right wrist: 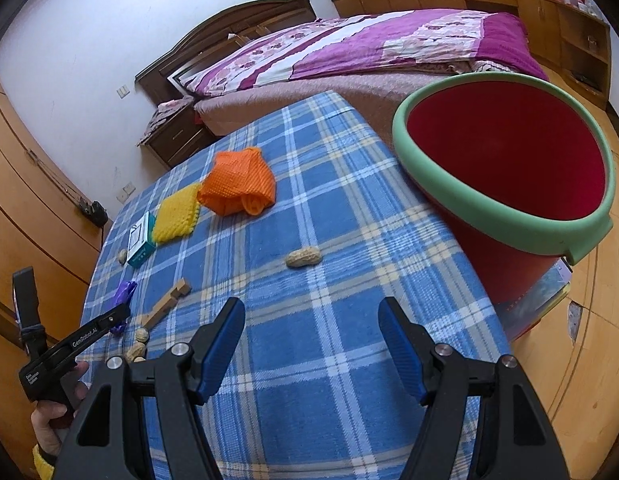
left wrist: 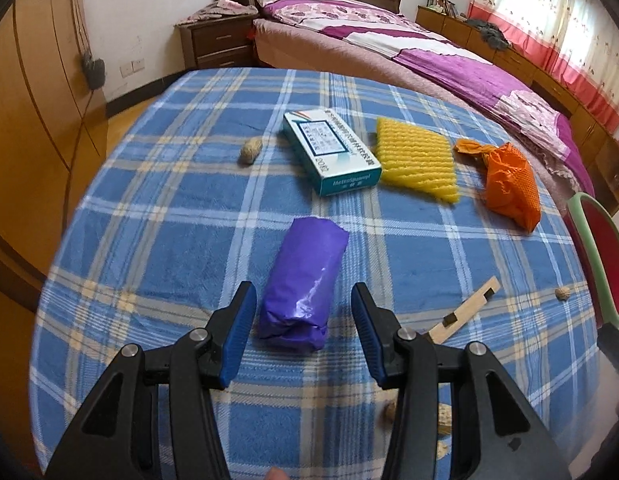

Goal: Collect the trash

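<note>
The left gripper (left wrist: 303,322) stands spread around a glossy purple bag roll (left wrist: 303,284), pads apart from it. Only the right view shows the whole red bucket (right wrist: 505,168) with its green rim, beside the plaid cloth (right wrist: 329,216); the right gripper (right wrist: 311,344) hangs open near a peanut (right wrist: 303,258). Shells, probably peanuts (left wrist: 389,412), hide behind the left fingers.

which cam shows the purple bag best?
Left wrist. The purple bag lies whole and close on the blue plaid cloth, between the open fingers of the left gripper. The right wrist view catches only a small purple scrap behind the left gripper's body.
</note>
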Motion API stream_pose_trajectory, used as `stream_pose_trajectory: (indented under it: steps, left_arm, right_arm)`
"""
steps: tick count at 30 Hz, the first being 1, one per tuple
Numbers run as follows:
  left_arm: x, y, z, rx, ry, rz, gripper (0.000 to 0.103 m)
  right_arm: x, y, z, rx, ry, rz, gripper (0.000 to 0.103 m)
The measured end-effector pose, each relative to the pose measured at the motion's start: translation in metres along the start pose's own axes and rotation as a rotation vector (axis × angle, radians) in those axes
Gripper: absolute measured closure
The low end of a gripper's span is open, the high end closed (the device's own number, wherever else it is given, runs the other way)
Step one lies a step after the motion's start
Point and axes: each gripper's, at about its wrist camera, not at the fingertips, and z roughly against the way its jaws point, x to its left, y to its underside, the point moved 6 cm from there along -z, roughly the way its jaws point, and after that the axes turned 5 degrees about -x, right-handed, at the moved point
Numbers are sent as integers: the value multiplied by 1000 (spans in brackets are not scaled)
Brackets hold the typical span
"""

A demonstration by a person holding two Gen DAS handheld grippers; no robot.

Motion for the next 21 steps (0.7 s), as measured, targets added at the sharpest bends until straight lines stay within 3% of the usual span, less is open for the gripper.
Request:
stream_pose_trajectory:
  steps: [6, 10, 15, 21]
  left_arm:
    - [0, -1, -1, -22, -9, -17, 54]
    - [-5, 0, -1, -32, 14, -26, 69]
    - [-9, 1, 1, -51, 44, -35, 71]
    - [0, 3, 4, -55, 72, 24, 73]
  right_arm:
    - [8, 4, -5, 17, 0, 13, 31]
    - [17, 8, -10, 35, -7, 37, 31]
    - [37, 11, -18, 54, -25, 77, 31]
    - [70, 10, -31, 82, -65, 128, 31]
